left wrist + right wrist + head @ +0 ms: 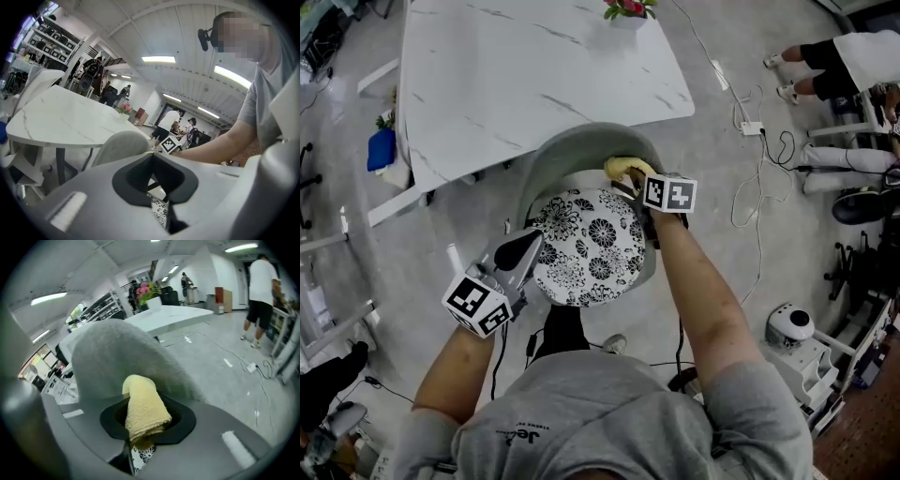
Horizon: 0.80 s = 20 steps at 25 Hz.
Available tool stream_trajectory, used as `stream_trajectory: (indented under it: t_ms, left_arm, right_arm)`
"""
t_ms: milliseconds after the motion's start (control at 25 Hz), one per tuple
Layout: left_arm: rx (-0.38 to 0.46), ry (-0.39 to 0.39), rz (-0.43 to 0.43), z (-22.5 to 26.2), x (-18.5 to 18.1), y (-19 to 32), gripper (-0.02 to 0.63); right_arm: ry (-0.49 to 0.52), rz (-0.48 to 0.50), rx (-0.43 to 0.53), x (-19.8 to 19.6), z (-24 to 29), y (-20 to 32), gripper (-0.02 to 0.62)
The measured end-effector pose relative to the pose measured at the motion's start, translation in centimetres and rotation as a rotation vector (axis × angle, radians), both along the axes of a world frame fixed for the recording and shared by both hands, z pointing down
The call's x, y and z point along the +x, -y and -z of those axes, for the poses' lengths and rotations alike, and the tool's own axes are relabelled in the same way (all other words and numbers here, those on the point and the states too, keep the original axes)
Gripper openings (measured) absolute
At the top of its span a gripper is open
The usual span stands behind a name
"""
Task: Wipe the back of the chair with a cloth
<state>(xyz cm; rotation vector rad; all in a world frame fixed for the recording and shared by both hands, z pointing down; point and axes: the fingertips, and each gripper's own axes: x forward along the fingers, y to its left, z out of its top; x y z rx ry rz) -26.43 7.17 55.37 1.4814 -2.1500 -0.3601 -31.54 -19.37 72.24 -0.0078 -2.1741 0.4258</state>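
Note:
The chair has a curved grey back point(581, 148) and a black-and-white floral seat point(586, 246). My right gripper point(630, 184) is shut on a folded yellow cloth point(628, 170), which presses against the inner face of the back at its right side. In the right gripper view the cloth point(143, 408) sticks out between the jaws, with the grey back point(117, 357) right behind it. My left gripper point(523, 251) hovers by the seat's left edge, shut and holding nothing. From the left gripper view, the chair back point(121, 146) lies just beyond the jaws.
A white marble table point(534, 75) stands right behind the chair, with a flower vase point(628, 9) at its far edge. Cables and a power strip point(752, 127) lie on the floor to the right. People stand at the far right point(844, 56). A white machine point(789, 324) sits at lower right.

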Motion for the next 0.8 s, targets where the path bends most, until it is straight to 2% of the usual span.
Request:
stream_trajectory:
  t_ms: [80, 280, 360, 400, 480, 640, 720, 800]
  left_arm:
    - [0.002, -0.009, 0.02, -0.4, 0.2, -0.8, 0.037]
    - [-0.001, -0.021, 0.076, -1.0, 0.6, -3.5, 0.037]
    - [-0.011, -0.029, 0.099, -1.2, 0.8, -5.0, 0.037]
    - [-0.017, -0.035, 0.112, -1.4, 0.8, -5.7, 0.037]
    - [-0.026, -0.05, 0.144, -2.0, 1.0, -7.4, 0.037]
    - [-0.039, -0.083, 0.194, -3.4, 1.8, -9.6, 0.037]
    - [-0.045, -0.09, 0.204, -3.7, 2.0, -10.2, 0.037]
    - [-0.052, -0.088, 0.211, -3.9, 1.9, -10.6, 0.037]
  right_arm:
    - [0.016, 0.194, 0.012, -0.9, 0.3, -3.9, 0.071]
    - [0.017, 0.773, 0.084, -0.9, -1.9, -17.4, 0.071]
    - [0.008, 0.929, 0.108, -0.6, -3.1, -21.7, 0.071]
    - [0.002, 0.975, 0.114, -0.6, -3.6, -23.4, 0.071]
    - [-0.007, 1.018, 0.119, -1.0, -4.3, -25.9, 0.071]
    - [-0.041, 1.024, 0.136, -2.1, -5.8, -27.5, 0.071]
    - [-0.05, 0.975, 0.124, -2.7, -6.4, -26.9, 0.072]
    - [-0.059, 0.863, 0.098, -3.5, -7.1, -25.4, 0.072]
